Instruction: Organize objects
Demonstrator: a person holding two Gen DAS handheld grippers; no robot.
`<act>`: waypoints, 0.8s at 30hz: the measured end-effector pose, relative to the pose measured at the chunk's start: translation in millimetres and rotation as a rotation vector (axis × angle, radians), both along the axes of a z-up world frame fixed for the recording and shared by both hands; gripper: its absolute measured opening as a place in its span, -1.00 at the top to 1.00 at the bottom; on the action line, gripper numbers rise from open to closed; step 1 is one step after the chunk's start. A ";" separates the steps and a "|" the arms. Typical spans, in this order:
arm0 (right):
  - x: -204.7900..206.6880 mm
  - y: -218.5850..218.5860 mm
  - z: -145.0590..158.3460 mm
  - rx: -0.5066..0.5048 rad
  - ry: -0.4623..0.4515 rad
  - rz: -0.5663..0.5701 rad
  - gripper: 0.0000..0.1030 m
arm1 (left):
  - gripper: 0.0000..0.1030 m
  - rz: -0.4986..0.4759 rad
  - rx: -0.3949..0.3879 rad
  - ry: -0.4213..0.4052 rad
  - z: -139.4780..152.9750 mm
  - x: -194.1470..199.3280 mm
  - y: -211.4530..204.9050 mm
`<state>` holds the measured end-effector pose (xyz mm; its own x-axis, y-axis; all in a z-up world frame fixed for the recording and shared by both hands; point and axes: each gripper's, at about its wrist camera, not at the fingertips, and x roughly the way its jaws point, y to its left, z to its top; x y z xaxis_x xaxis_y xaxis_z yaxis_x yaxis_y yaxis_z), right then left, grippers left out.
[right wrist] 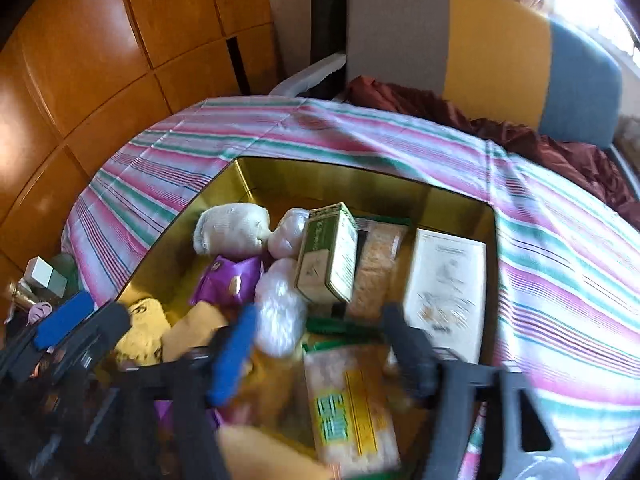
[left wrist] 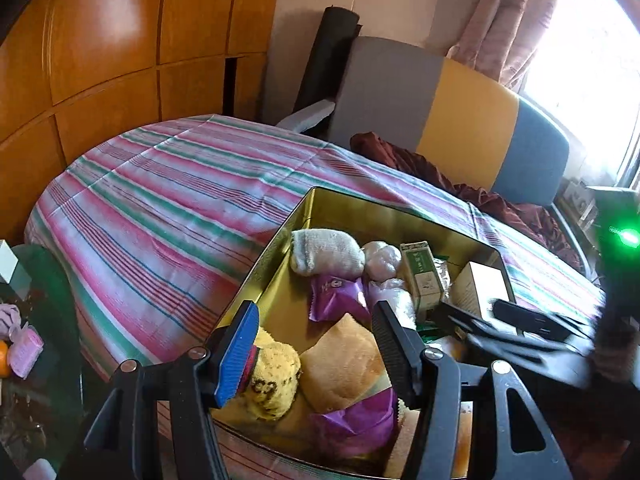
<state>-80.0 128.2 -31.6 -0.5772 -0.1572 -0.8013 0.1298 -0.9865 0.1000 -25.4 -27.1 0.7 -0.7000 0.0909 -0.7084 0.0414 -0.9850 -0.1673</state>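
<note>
A gold tin box (left wrist: 320,204) (right wrist: 360,176) sits on the striped bedspread, holding many items: a rolled grey sock (left wrist: 326,250) (right wrist: 230,228), purple snack packets (left wrist: 338,294) (right wrist: 230,280), a green-and-white carton (left wrist: 422,276) (right wrist: 330,254), a white box (left wrist: 480,284) (right wrist: 446,284), a bun (left wrist: 344,364), a yellow cloth (left wrist: 274,380) (right wrist: 142,328) and cracker packs (right wrist: 352,400). My left gripper (left wrist: 316,352) is open and empty over the box's near left part. My right gripper (right wrist: 320,344) is open and empty over the box's near middle, blurred by motion; it shows at the right in the left wrist view (left wrist: 520,324).
The striped bedspread (left wrist: 168,200) surrounds the box. A grey, yellow and blue headboard (left wrist: 460,116) and dark red fabric (left wrist: 500,200) lie behind. A dark side table (left wrist: 36,320) at left holds pink items. Wooden wardrobe panels (left wrist: 120,40) stand beyond.
</note>
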 end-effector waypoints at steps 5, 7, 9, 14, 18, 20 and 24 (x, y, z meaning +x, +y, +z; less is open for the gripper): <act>24.1 1.2 13.8 0.057 0.048 -0.020 -0.72 | -0.15 0.022 -0.021 0.023 4.3 4.0 -2.3; 32.2 0.9 19.4 0.075 0.068 -0.029 -0.81 | -0.15 0.026 -0.028 0.032 7.0 5.0 -3.0; 39.3 2.0 24.9 0.089 0.088 -0.047 -0.90 | -0.15 0.030 -0.045 0.040 9.4 6.5 -2.7; 50.3 3.3 32.8 0.079 0.111 -0.093 -0.99 | -0.15 0.027 -0.052 0.023 11.8 7.3 -4.8; 53.4 -2.1 35.2 0.131 0.109 -0.137 -0.99 | -0.15 0.016 -0.065 -0.009 11.4 7.5 -3.9; 54.2 -3.9 35.2 0.158 0.107 -0.161 -0.99 | -0.15 0.014 -0.092 -0.015 11.3 8.6 -2.0; 57.6 -3.8 35.3 0.168 0.103 -0.200 -0.99 | -0.15 0.001 -0.116 -0.026 10.6 9.5 1.5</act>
<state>-22.5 124.5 3.7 -0.6632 0.0982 -0.7420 -0.0686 -0.9952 -0.0704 -15.9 -25.6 11.4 -0.6814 0.0065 -0.7319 0.0452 -0.9977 -0.0510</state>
